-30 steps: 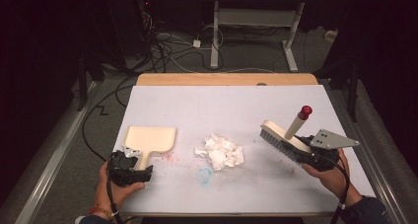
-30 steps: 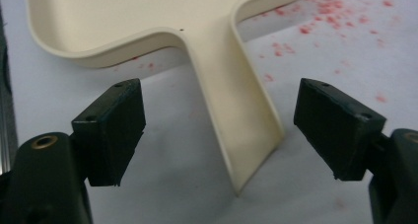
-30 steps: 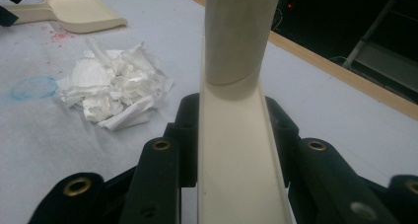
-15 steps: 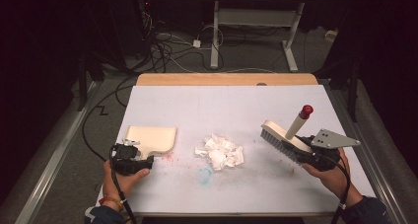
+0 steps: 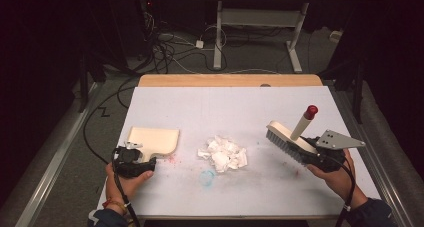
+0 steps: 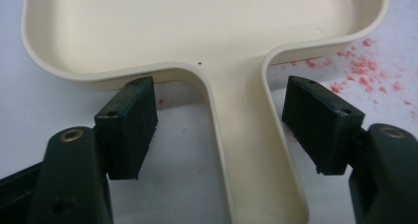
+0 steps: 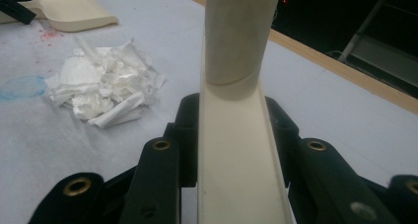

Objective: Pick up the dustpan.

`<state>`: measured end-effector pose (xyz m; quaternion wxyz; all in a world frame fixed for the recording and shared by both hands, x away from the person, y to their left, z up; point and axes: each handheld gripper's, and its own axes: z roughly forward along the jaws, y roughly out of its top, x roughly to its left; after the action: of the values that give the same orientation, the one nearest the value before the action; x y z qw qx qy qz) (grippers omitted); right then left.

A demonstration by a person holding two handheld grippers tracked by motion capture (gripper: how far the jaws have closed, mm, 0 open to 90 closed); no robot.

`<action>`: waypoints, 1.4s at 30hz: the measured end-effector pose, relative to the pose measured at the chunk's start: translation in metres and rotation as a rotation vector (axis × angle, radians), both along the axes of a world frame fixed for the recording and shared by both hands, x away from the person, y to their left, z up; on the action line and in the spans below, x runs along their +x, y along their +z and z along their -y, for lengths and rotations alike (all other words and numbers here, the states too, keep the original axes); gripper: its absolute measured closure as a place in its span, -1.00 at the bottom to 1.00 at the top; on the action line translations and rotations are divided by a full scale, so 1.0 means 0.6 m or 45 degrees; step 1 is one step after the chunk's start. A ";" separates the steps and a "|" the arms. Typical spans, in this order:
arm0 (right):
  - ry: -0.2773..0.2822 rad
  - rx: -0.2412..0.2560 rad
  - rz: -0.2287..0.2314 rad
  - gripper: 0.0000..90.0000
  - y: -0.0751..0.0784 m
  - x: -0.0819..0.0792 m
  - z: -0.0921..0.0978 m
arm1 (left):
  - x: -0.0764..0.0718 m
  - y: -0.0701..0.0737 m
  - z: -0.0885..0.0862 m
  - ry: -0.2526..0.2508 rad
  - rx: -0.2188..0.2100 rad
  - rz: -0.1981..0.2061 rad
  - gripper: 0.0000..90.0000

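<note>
Left gripper view showed the two black jaws wide apart, one on each side of the dustpan's handle, and not touching it. The cream dustpan (image 6: 207,31) lay flat on the white surface (image 6: 49,105), with its handle pointing back between the jaws. Little pink crumbs (image 6: 365,71) were spread on the surface just beside the pan's corner.

In the right gripper view, the jaws were closed tight on the cream back of the brush (image 7: 236,150). The brush's round handle (image 7: 239,31) stuck up right in front of the camera. Farther off lay a pile of crumpled white paper scraps (image 7: 103,91), and next to it a faint blue ring mark (image 7: 19,86).

From the high view, the left gripper (image 5: 134,159) sat at the near left of the surface, right at the end of the dustpan (image 5: 152,139), with a hand (image 5: 122,182) around it. The right gripper (image 5: 320,157) was at the near right, held in the other hand (image 5: 337,177). It held the brush (image 5: 287,139) tilted, with the bristles down by the surface and the red-tipped handle (image 5: 305,121) pointing up and away. The paper scraps (image 5: 223,153) sat in the middle, between the dustpan and the brush, apart from both. A wooden edge (image 5: 230,80) ran along the far side of the surface.
</note>
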<state>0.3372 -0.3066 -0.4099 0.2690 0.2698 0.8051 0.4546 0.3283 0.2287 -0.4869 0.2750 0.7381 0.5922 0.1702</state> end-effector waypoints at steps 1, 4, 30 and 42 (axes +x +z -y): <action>0.001 -0.001 -0.001 0.51 -0.001 0.001 0.000 | 0.000 0.000 0.000 0.000 0.001 0.000 -0.38; -0.001 -0.004 -0.002 0.51 -0.002 0.001 -0.001 | 0.000 0.000 0.001 0.001 0.004 -0.001 -0.38; -0.001 0.011 -0.007 0.51 0.000 0.003 0.006 | -0.009 0.027 -0.001 -0.186 0.068 -0.015 0.41; 0.003 0.015 -0.004 0.51 -0.003 0.003 0.004 | -0.043 0.080 0.000 -0.400 0.181 -0.056 0.40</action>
<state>0.3388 -0.3092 -0.4119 0.2655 0.2711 0.8031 0.4593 0.3026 0.2284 -0.4387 0.2325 0.8427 0.4617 0.1505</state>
